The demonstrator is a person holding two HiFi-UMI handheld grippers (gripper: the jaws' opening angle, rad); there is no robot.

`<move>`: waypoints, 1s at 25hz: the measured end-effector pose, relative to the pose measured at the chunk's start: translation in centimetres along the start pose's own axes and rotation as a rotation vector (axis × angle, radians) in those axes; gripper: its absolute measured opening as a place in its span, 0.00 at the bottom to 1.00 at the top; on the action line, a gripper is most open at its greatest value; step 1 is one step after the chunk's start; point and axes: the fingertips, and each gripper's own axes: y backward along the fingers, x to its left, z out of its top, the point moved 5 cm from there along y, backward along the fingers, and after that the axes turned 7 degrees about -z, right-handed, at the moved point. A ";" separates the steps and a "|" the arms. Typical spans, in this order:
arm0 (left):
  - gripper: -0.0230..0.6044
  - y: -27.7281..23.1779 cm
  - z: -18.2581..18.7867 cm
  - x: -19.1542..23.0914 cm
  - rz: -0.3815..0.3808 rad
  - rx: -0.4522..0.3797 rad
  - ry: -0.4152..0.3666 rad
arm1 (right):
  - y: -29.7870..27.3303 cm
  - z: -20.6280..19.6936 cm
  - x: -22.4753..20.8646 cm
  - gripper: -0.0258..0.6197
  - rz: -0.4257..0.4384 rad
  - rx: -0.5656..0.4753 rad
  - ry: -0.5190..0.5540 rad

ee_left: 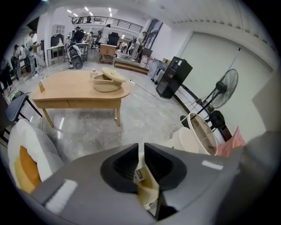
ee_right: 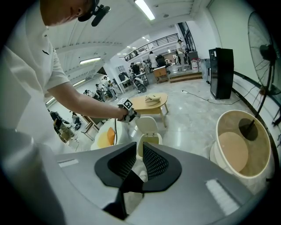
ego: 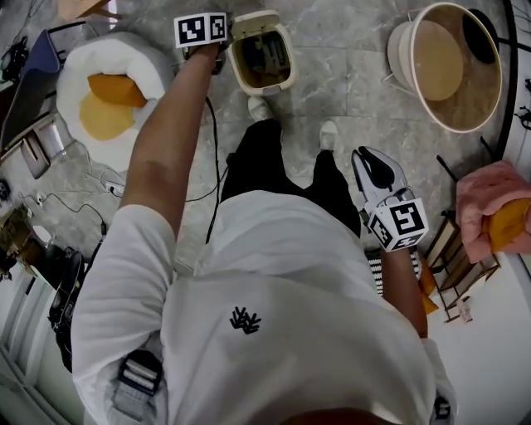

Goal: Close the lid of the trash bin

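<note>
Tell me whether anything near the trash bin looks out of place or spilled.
Nothing stands out. The trash bin has its lid raised, with the left gripper shut on it; no spill shows.

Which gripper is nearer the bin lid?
Left. The left gripper is shut on the edge of the raised lid; the right gripper hangs by the person's right leg, well away.

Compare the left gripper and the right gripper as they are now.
The left gripper is stretched forward at the cream plastic trash bin; the right gripper hangs back beside the person's leg. The left gripper's jaws are shut on the bin's upright lid; the right gripper's jaws are shut on nothing. Both carry a marker cube.
</note>
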 end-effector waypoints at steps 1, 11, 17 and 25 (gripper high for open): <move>0.13 0.1 -0.1 -0.1 0.000 -0.002 0.006 | 0.0 -0.1 0.0 0.11 0.004 0.002 0.001; 0.13 1.1 -4.5 -2.2 -0.011 0.001 0.046 | 0.6 -1.6 -0.3 0.11 0.053 0.030 0.029; 0.13 1.5 -7.8 -3.8 -0.001 0.012 0.057 | 1.5 -2.5 -0.6 0.11 0.075 0.042 0.050; 0.13 1.1 -12.6 -5.4 0.013 0.021 0.090 | 2.8 -4.0 -1.8 0.11 0.088 0.048 0.058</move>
